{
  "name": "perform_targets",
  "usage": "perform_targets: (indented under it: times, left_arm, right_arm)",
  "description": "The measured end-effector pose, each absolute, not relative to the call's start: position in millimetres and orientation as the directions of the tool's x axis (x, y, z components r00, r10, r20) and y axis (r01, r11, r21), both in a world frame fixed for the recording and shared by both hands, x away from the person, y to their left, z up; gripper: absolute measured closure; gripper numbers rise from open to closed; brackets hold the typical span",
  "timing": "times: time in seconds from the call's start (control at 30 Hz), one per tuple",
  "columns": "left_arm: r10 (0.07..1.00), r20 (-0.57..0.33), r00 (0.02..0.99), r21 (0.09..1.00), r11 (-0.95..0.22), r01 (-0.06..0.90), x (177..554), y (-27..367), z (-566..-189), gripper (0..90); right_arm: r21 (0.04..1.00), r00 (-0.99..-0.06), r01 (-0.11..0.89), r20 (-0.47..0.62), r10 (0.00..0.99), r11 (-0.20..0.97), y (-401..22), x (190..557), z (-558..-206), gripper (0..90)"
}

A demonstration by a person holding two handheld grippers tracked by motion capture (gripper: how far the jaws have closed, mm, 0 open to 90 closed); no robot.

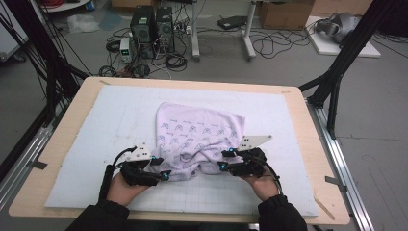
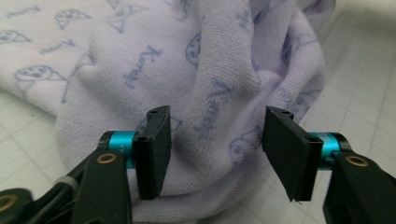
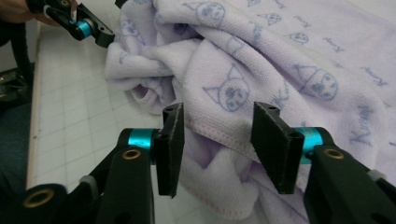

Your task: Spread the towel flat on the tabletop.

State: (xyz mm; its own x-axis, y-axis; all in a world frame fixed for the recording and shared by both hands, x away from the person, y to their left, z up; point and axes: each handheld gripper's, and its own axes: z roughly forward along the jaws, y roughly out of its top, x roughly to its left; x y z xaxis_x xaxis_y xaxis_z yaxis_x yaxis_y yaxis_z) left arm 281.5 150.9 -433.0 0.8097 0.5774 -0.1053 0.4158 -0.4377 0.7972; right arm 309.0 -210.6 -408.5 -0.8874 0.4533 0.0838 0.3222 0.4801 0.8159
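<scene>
The purple towel [image 1: 199, 137] is lying bunched up near the front edge of the tabletop [image 1: 62, 139]. The left gripper [image 2: 215, 140] and right gripper [image 3: 217, 140] are both sitting with jaws apart, towel folds between them but not squeezed. If they pinch too little cloth, the towel could slip out and flop down.

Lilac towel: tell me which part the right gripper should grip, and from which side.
Grip the stitched hem of the lilac towel where it folds over at the near edge. It is a firm, raised ridge lifted off the white mat, already between the open jaws of the right gripper. Probably best to come in low from the person's side, level with the mat, so one pad slips under the fold.
</scene>
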Motion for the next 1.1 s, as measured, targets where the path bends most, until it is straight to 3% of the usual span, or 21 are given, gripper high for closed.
perform_targets:
  times: [0.17,0.27,0.63,0.8,1.0,1.1]
  left_arm:
    - [0.572,-0.064,0.818,0.759,-0.504,0.413,288,143,-443,72.8]
    - [0.568,-0.08,0.819,0.759,-0.498,0.42,290,145,-443,83.5]
    - [0.618,-0.079,0.782,0.818,-0.408,0.405,290,179,-412,85.9]
    - [0.69,-0.095,0.717,0.819,-0.355,0.451,321,190,-403,86.1]
    - [0.749,-0.094,0.656,0.766,-0.366,0.528,356,182,-418,85.9]
    - [0.75,-0.078,0.656,0.725,-0.41,0.554,364,176,-431,83.9]
  right_arm:
    - [0.793,-0.88,0.332,0.064,0.471,0.511,-200,318,-417,69.6]
    - [0.778,-0.885,0.331,0.061,0.461,0.533,-198,321,-421,80.9]
    - [0.805,-0.865,0.346,0.074,0.496,0.483,-229,315,-395,84.7]
    - [0.796,-0.816,0.405,0.092,0.571,0.45,-249,334,-393,85.0]
    - [0.744,-0.745,0.527,0.173,0.644,0.411,-266,368,-417,85.8]
    - [0.733,-0.746,0.534,0.176,0.642,0.42,-262,371,-429,85.7]
